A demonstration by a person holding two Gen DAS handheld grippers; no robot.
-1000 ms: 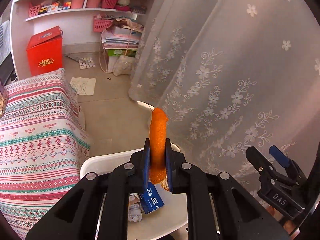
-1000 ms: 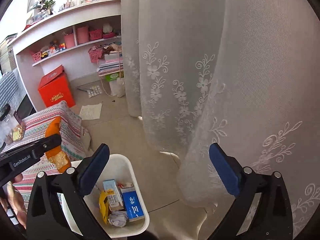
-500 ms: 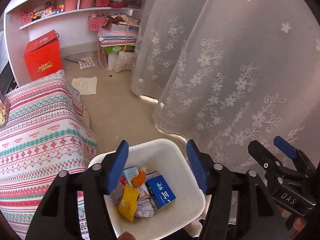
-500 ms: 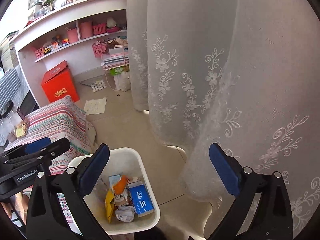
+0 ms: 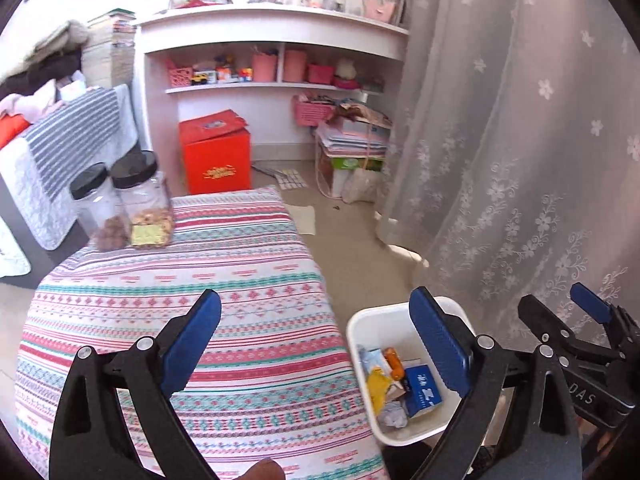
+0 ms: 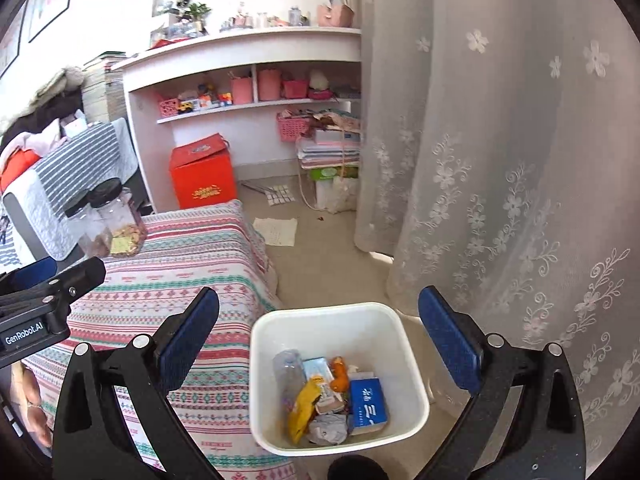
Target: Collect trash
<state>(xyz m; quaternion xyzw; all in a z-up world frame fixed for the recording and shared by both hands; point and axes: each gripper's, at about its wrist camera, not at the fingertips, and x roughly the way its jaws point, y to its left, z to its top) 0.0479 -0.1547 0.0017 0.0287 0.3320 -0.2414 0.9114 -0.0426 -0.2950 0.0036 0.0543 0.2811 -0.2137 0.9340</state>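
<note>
A white trash bin (image 6: 332,316) stands on the floor beside the striped table; it also shows in the left wrist view (image 5: 372,320). Inside lie an orange peel (image 6: 340,374), a blue box (image 6: 368,404), a yellow wrapper (image 6: 302,410), a plastic bottle (image 6: 286,372) and crumpled paper (image 6: 328,428). My left gripper (image 5: 316,344) is open and empty above the table's striped cloth (image 5: 208,280). My right gripper (image 6: 320,344) is open and empty above the bin. The right gripper shows at the right edge of the left wrist view (image 5: 576,340).
Two black-lidded jars (image 5: 136,204) stand at the table's far left corner. A lace curtain (image 6: 500,160) hangs close on the right. A red box (image 5: 216,160), stacked papers (image 5: 352,140) and a white shelf unit (image 5: 272,60) stand at the back. A paper sheet (image 6: 276,232) lies on the floor.
My left gripper opened and dropped the orange peel into the bin, then swung left over the striped table. My right gripper stayed open and tilted down toward the bin.
</note>
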